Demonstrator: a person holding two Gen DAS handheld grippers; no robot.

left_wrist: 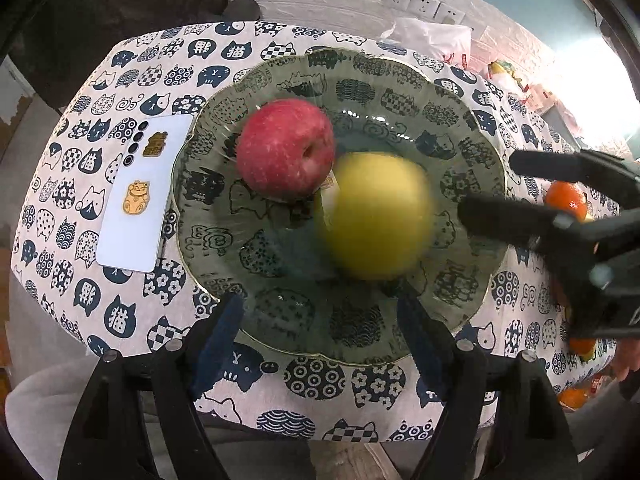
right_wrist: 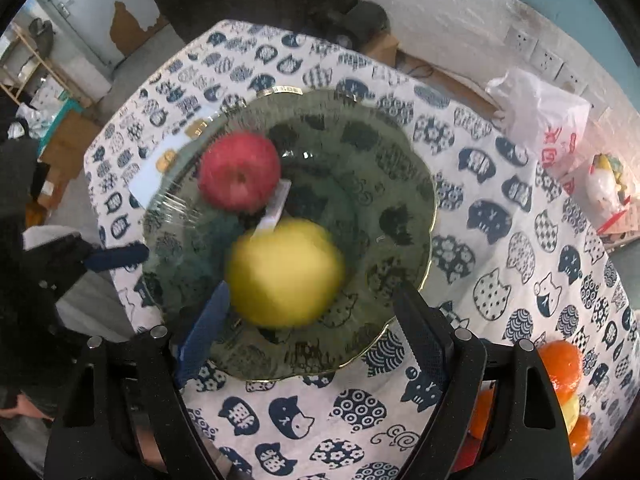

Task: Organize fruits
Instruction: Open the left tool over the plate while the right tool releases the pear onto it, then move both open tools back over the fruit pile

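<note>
A scalloped green glass plate [left_wrist: 472,136] is sitting in the middle of a small table covered by a cat-print tablecloth [left_wrist: 72,184], and it serves as the landmark here. Two fruits are lying in the plate. A red apple [left_wrist: 285,149] is resting in the plate's far-left part, tipped so that its stem dimple is facing sideways toward the plate's centre rather than upward. A yellow-green apple [left_wrist: 376,214], blurred in both views, is lying near the plate's centre, just beside the red one; it looks round, and I cannot tell which way its stem end is pointing. A small white label [right_wrist: 278,206] is showing between the two apples.

The left gripper [left_wrist: 320,312] is hovering over the plate's near rim with its jaws standing wide; the yellow-green apple is sitting just beyond the fingertips, with no pad pressing on it. The right gripper [right_wrist: 310,308] is hanging over the plate's near-right edge, its jaws also spread wide and gripping nothing.

Off the plate's left rim a white phone [left_wrist: 134,196] with gold cat stickers is lying flat, its long axis running toward the far edge of the table. Oranges [right_wrist: 560,364] are lying on the cloth off the plate's right side, and a white plastic bag [right_wrist: 540,124] is sitting beyond the plate's far-right rim.
</note>
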